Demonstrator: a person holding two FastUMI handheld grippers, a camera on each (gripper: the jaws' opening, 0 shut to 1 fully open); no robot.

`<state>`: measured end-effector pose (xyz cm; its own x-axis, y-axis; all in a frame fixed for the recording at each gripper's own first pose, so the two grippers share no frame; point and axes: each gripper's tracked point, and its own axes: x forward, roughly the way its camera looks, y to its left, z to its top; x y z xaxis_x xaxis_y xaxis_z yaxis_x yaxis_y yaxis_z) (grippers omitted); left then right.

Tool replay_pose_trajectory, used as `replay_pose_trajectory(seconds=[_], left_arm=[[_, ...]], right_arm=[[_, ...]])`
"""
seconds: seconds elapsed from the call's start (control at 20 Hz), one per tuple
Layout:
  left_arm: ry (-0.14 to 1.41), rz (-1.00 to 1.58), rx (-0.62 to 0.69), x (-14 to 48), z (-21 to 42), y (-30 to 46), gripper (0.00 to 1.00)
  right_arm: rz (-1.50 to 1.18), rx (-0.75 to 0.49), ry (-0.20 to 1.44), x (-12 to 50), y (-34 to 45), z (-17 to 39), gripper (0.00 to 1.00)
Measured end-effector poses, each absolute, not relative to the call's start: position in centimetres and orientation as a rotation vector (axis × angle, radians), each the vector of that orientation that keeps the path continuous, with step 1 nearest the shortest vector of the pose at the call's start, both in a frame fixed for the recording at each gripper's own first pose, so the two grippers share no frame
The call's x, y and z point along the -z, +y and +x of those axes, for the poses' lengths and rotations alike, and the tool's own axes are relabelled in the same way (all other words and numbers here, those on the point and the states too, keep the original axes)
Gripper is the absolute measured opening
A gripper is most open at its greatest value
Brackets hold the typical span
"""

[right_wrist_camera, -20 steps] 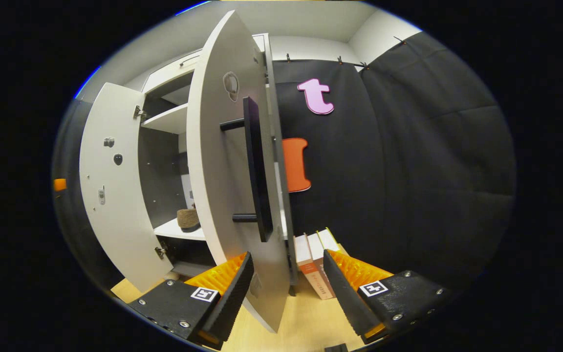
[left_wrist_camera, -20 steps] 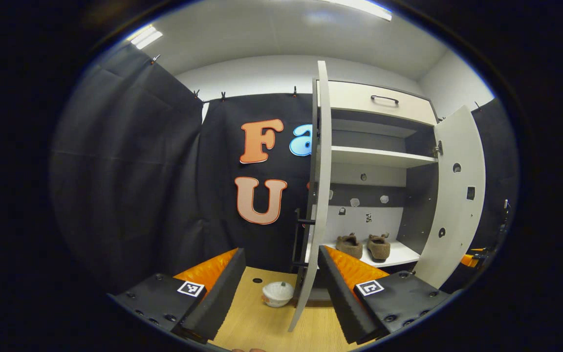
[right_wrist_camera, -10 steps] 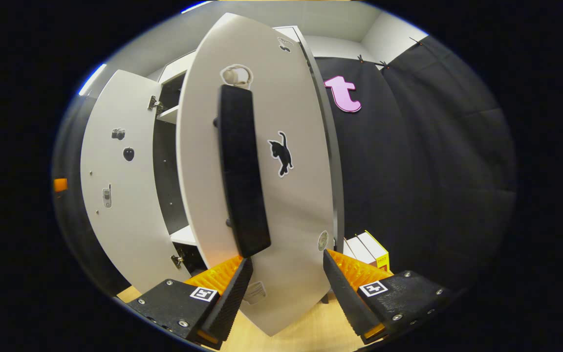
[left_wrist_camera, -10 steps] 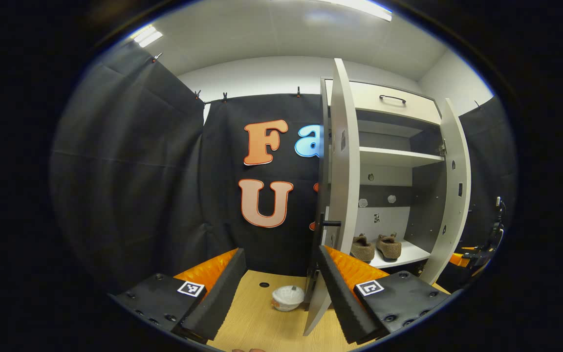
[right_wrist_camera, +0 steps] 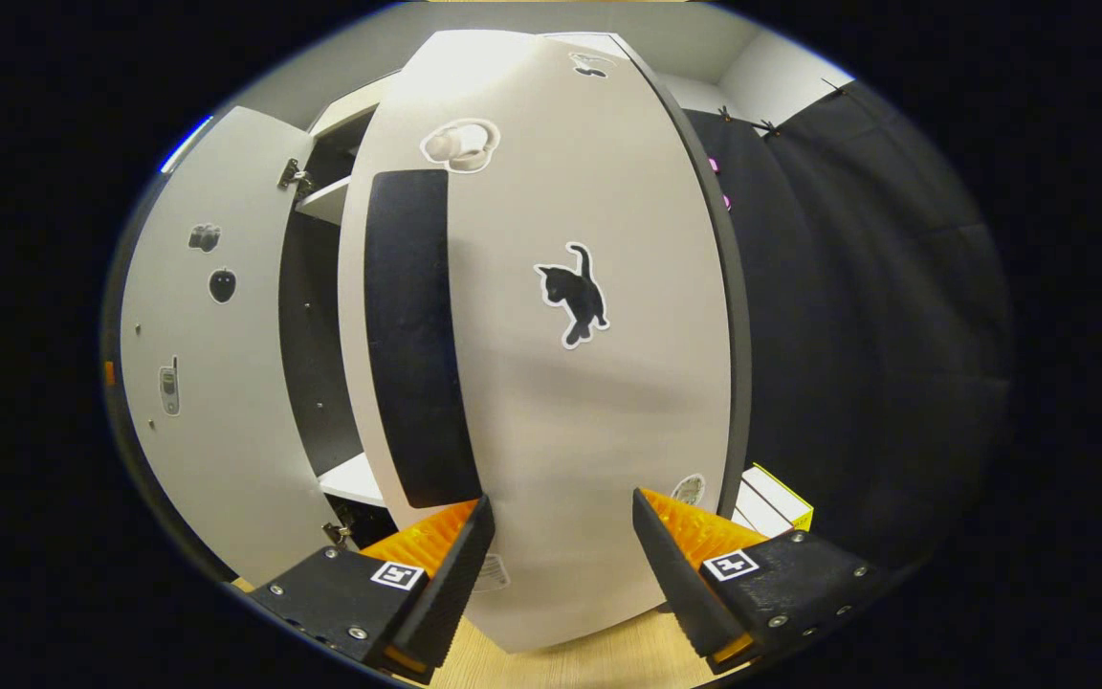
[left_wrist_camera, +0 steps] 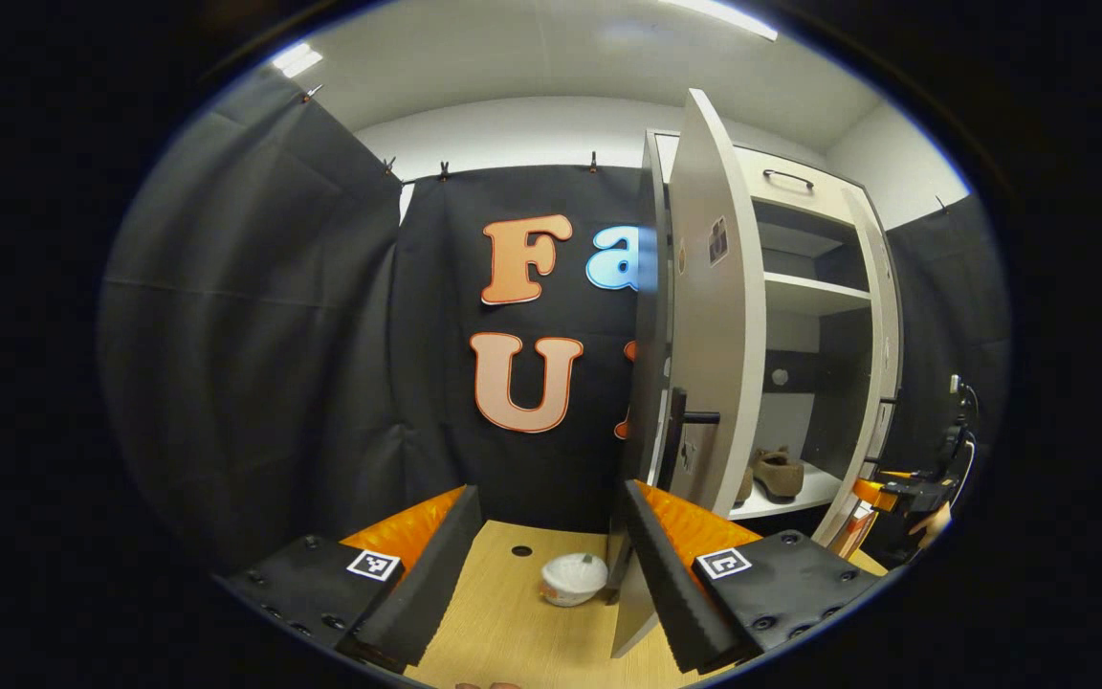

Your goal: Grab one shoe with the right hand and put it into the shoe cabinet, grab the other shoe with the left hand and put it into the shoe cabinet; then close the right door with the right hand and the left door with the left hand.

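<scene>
In the left gripper view a brown shoe (left_wrist_camera: 779, 474) sits on the cabinet's lower shelf (left_wrist_camera: 804, 498); a second shoe is mostly hidden behind the left door (left_wrist_camera: 709, 316). That door stands part open, its black handle (left_wrist_camera: 680, 431) just above my open left gripper (left_wrist_camera: 549, 507). The right door (left_wrist_camera: 881, 335) is swung well in. In the right gripper view the right door's face (right_wrist_camera: 589, 402), with a cat sticker and a black handle (right_wrist_camera: 412, 335), is directly in front of my open right gripper (right_wrist_camera: 562, 512). The left door (right_wrist_camera: 197, 383) stands open beyond it.
A white bowl (left_wrist_camera: 573, 579) sits on the wooden table (left_wrist_camera: 503, 612) between my left fingers, near a small hole. Books (right_wrist_camera: 776, 498) stand right of the cabinet. The right gripper (left_wrist_camera: 886, 488) and a hand (left_wrist_camera: 929, 524) show far right in the left gripper view.
The right door has swung further toward shut, now showing its full front to the right gripper. The left door has also turned inward, narrowing the opening and hiding most of one shoe.
</scene>
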<state>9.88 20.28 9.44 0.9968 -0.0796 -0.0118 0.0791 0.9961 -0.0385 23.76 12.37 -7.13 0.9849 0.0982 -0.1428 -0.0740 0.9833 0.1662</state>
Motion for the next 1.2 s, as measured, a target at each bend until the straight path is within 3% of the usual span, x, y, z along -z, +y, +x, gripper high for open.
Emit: replay_pose_trajectory(seconds=[1.2], left_arm=[[0.148,-0.036,0.217,2.5,14.3,16.0,0.96]], right_arm=[[0.106,-0.006,0.177,7.7,14.6,26.5,0.91]])
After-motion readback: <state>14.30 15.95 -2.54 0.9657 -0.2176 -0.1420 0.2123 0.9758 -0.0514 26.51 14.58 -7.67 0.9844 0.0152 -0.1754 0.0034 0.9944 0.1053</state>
